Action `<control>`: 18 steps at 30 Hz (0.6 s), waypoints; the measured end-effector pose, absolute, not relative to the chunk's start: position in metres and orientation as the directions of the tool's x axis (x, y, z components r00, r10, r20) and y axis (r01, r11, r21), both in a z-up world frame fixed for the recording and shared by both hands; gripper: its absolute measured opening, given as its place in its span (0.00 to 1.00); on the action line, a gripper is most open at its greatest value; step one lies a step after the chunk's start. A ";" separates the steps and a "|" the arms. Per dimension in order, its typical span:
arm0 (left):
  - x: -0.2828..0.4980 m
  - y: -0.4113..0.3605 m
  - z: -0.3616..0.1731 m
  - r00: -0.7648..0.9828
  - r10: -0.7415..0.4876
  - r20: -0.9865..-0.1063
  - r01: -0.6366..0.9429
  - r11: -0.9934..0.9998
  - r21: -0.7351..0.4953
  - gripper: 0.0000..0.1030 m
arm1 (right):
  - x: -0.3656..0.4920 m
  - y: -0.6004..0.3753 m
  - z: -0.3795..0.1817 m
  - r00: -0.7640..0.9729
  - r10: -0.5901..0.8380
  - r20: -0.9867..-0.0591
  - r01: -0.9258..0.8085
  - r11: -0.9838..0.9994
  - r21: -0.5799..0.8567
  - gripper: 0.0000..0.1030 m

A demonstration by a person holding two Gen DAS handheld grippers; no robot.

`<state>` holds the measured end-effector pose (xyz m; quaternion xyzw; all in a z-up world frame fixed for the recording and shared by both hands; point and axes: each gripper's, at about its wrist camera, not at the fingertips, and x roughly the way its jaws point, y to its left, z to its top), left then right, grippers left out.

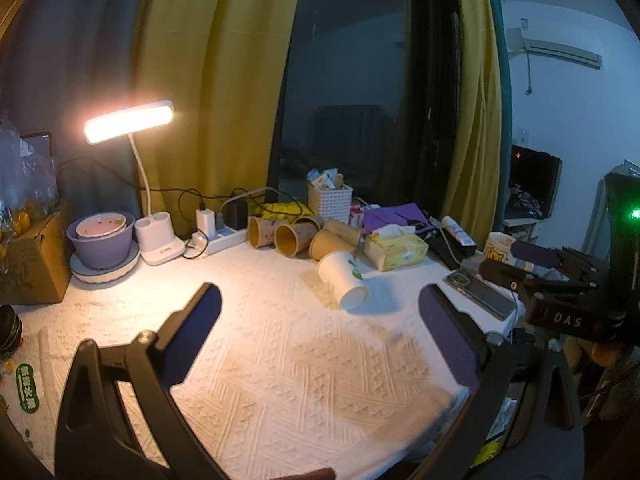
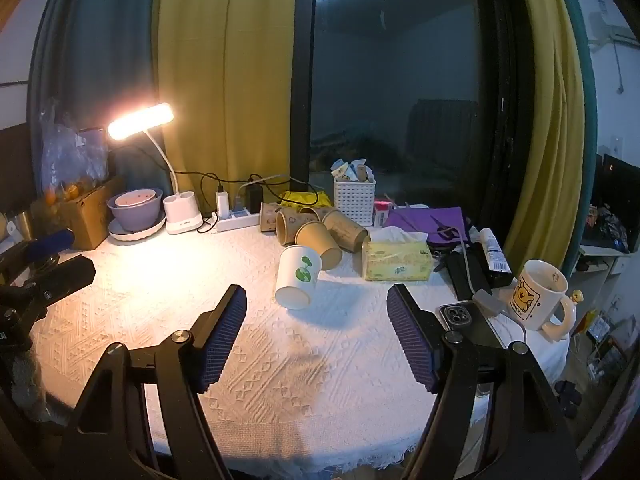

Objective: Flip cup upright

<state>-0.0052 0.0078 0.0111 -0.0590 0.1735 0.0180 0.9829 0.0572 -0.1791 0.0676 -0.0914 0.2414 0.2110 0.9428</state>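
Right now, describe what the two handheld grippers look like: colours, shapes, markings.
Both are black, angular frames with round silver pivot screws. The left gripper has two long flat fingers faced with dark blue-purple pads. The right gripper matches it, and its pads show fine ribbing. Seen from the left wrist view, its body carries white "DAS" lettering, with a green light glowing nearby. No sleeves or hands show.

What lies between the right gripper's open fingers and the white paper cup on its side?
Only bare white tablecloth separates the right gripper from the white paper cup, as the right wrist view shows.
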 end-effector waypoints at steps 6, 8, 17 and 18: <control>-0.006 0.007 0.009 0.940 0.016 -0.341 -0.056 0.992 -0.109 0.97 | 0.058 -0.179 0.068 0.793 0.355 -0.494 -0.443 0.894 -0.068 0.74; -0.006 0.006 0.009 0.940 0.016 -0.341 -0.056 0.993 -0.108 0.97 | 0.057 -0.180 0.067 0.793 0.356 -0.494 -0.443 0.894 -0.068 0.74; -0.006 0.005 0.009 0.939 0.010 -0.345 -0.052 0.992 -0.112 0.97 | 0.058 -0.179 0.064 0.794 0.354 -0.493 -0.441 0.895 -0.067 0.74; -0.006 0.005 0.009 0.939 0.010 -0.345 -0.052 0.992 -0.112 0.97 | 0.058 -0.180 0.062 0.794 0.354 -0.493 -0.440 0.896 -0.065 0.74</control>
